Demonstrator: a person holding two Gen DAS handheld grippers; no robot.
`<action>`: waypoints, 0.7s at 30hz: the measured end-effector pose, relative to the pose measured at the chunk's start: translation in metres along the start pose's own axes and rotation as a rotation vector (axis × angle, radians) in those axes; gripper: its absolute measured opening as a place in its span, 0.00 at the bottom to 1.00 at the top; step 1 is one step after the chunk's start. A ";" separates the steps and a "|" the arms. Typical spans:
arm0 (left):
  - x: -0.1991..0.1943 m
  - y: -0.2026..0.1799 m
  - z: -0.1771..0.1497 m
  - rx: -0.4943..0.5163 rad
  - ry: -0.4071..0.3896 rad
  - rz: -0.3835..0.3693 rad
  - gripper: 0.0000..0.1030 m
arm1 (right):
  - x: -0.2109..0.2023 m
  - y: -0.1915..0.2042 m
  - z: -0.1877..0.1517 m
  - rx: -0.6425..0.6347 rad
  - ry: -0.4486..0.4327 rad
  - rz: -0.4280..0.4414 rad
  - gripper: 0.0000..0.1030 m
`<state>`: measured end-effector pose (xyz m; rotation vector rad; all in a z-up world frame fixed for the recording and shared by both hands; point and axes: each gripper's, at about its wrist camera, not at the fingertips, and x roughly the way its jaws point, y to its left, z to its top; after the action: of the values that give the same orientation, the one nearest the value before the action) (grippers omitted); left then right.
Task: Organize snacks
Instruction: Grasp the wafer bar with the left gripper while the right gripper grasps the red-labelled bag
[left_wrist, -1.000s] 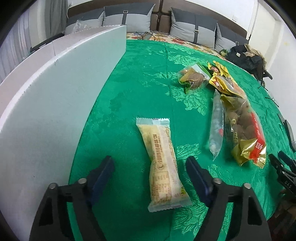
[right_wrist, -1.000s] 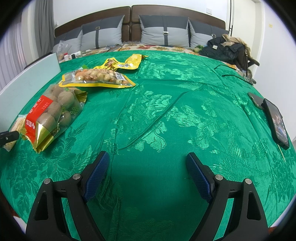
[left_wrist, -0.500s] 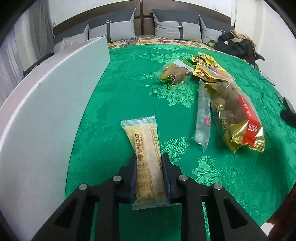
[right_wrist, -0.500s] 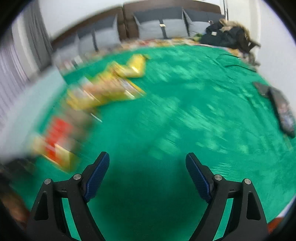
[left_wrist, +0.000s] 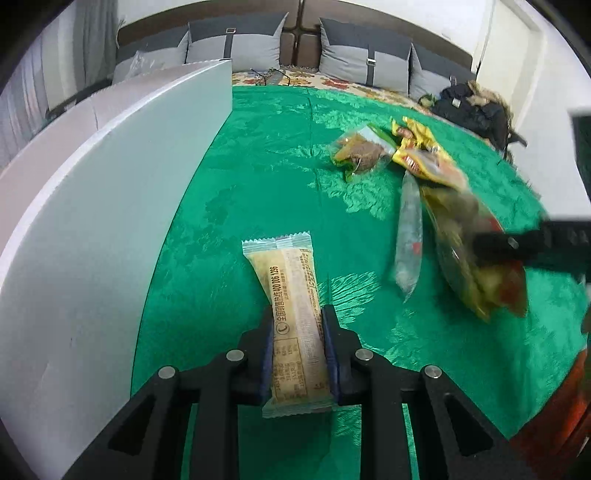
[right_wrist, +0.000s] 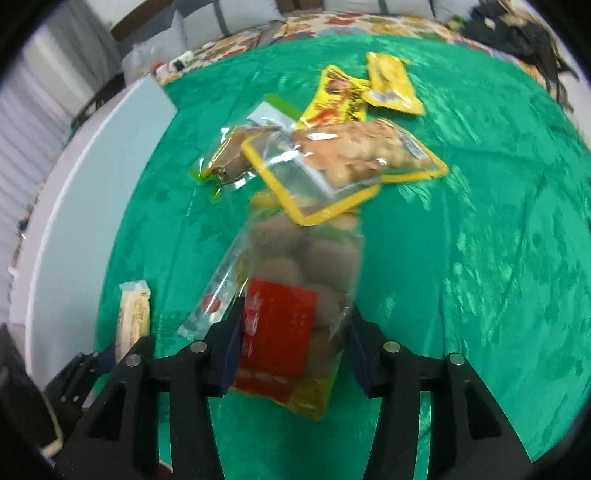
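Left gripper (left_wrist: 298, 343): jaws nearly together, pads pressed on both long sides of the pale yellow oblong snack bar in a clear crimped wrapper (left_wrist: 295, 314), gripping its near half.
Snack bar axis: long axis runs away from the left wrist camera, far crimped end toward about 11 o'clock, near end sticking out behind the pads at 6 o'clock; printed text runs along its length.
Snack bar place: over the green patterned cloth (left_wrist: 266, 177), just right of the white foam board wall (left_wrist: 92, 236) that fills the 9 o'clock side.
Right gripper (right_wrist: 291, 345): jaws have just been closing and stand partly open around the wide clear bag of brown round snacks with a red label and gold edge (right_wrist: 291, 302); the left pad touches the label edge, and the right pad meets the crinkled film, though blur leaves that contact uncertain.
Bag axis: long axis runs from 6 o'clock to 12 o'clock in the right wrist view, red label end nearest the camera, far end tucked under the yellow-rimmed clear pack of pale nuts (right_wrist: 347, 162).
Slim clear tube packet (right_wrist: 216, 295): lies against the bag's left side, pointing toward 1 o'clock.
Other packs: a green-edged pouch with brown contents (right_wrist: 236, 155) at 11 o'clock of the nut pack; two yellow printed sachets (right_wrist: 365, 92) beyond at 12 o'clock.
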<state>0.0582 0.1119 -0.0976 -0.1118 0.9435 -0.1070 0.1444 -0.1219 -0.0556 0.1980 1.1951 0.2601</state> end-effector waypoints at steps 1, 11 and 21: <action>-0.003 0.001 0.001 -0.008 -0.004 -0.015 0.22 | -0.009 -0.008 -0.006 0.012 -0.009 0.022 0.47; -0.014 -0.004 -0.001 -0.018 0.002 -0.086 0.22 | -0.055 -0.042 -0.054 0.068 -0.105 0.026 0.45; -0.015 -0.012 -0.002 0.003 0.000 -0.064 0.22 | -0.018 -0.008 -0.047 -0.129 -0.028 -0.144 0.55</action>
<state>0.0470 0.1023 -0.0853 -0.1394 0.9396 -0.1673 0.0946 -0.1340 -0.0585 0.0024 1.1544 0.2066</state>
